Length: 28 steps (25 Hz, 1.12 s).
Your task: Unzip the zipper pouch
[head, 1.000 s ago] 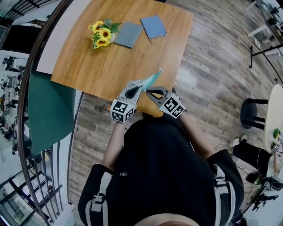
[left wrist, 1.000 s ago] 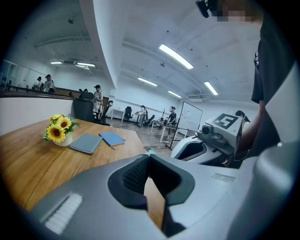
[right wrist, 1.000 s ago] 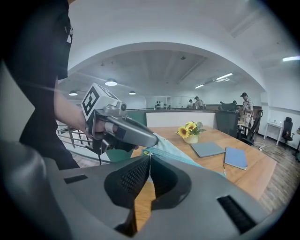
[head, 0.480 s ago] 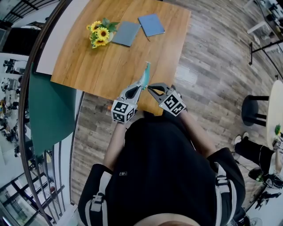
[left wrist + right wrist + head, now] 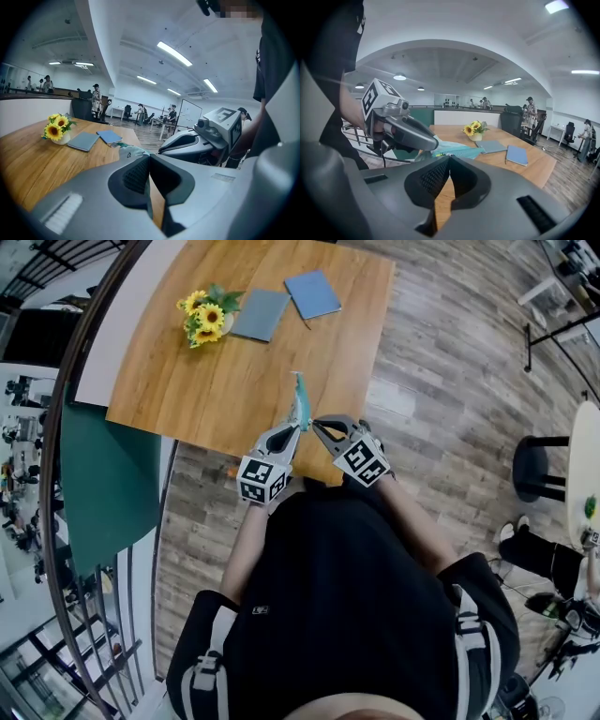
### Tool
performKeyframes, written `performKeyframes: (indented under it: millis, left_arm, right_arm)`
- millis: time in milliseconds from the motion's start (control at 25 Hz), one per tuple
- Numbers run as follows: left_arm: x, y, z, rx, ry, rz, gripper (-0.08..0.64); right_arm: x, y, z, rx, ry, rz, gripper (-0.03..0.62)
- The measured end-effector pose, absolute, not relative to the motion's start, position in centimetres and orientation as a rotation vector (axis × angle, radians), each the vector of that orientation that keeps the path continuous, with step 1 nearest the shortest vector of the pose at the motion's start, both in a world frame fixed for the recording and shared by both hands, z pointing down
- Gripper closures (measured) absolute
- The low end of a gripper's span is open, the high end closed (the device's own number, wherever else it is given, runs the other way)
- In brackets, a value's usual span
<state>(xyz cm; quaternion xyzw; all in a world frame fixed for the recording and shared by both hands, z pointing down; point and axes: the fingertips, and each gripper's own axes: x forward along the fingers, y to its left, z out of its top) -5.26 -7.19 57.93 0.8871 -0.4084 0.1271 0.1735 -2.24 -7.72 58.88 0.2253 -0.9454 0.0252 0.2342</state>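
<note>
A teal zipper pouch hangs in the air above the near edge of the wooden table, standing up on edge from the two grippers. My left gripper is shut on its lower end; in the left gripper view the fabric pokes out past the shut jaws. My right gripper is close beside it on the right, also shut. In the right gripper view the pouch's zipper line runs straight into the closed jaw tips. The zipper pull itself is hidden.
At the table's far side stand a vase of sunflowers, a grey notebook and a blue notebook. A teal panel and a curved railing lie to the left. A black stool stands on the wood floor at right.
The pouch's free end has swung from leaning right to pointing almost straight up. Both grippers stay shut, close together, in about the same place.
</note>
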Motion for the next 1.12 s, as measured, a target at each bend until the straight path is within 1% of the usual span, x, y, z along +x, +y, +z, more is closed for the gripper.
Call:
performKeyframes:
  millis: [1120]
  left_arm:
    - [-5.1, -7.3, 56.7, 2.560, -1.109, 0.353, 0.555]
  right_arm:
    - [-2.3, -9.6, 58.4, 0.731, -2.580, 0.100, 0.588]
